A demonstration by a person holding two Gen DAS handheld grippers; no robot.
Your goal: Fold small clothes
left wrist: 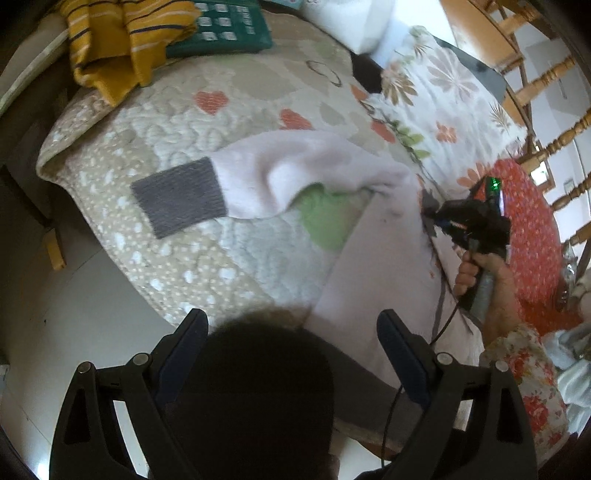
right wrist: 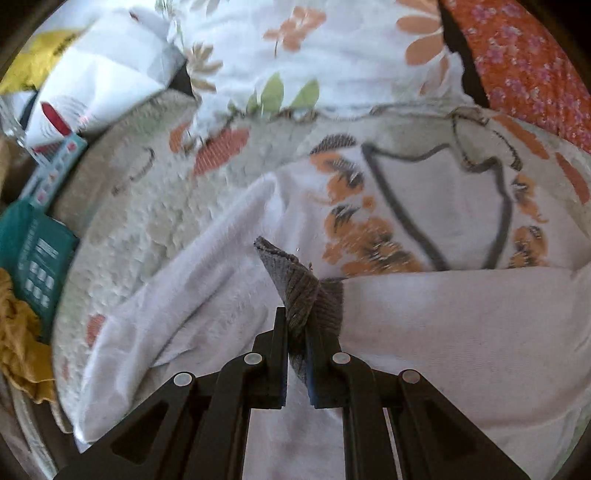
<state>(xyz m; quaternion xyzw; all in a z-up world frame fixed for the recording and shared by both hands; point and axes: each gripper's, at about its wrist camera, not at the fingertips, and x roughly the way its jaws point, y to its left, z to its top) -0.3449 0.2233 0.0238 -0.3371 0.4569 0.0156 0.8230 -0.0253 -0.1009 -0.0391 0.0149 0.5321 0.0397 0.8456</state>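
Observation:
A small pale pink sweater [left wrist: 373, 258] with grey cuffs lies on a quilted bedspread [left wrist: 207, 254]. One sleeve [left wrist: 295, 170] stretches left, ending in a grey cuff [left wrist: 179, 195]. My left gripper [left wrist: 291, 328] is open and held above the bed edge, holding nothing; a dark head blocks its lower middle. My right gripper [right wrist: 296, 321] is shut on the other grey cuff [right wrist: 295, 280], with that sleeve [right wrist: 443, 310] folded across the sweater's body [right wrist: 443, 206]. It shows in the left wrist view [left wrist: 432, 214] over the sweater's right side.
A mustard striped garment [left wrist: 122, 48] and a green box [left wrist: 225, 29] lie at the far corner of the bed. A floral pillow [left wrist: 443, 96] and an orange cushion [left wrist: 532, 236] lie to the right. Wooden railing [left wrist: 546, 81] stands behind. White floor [left wrist: 74, 325] lies left.

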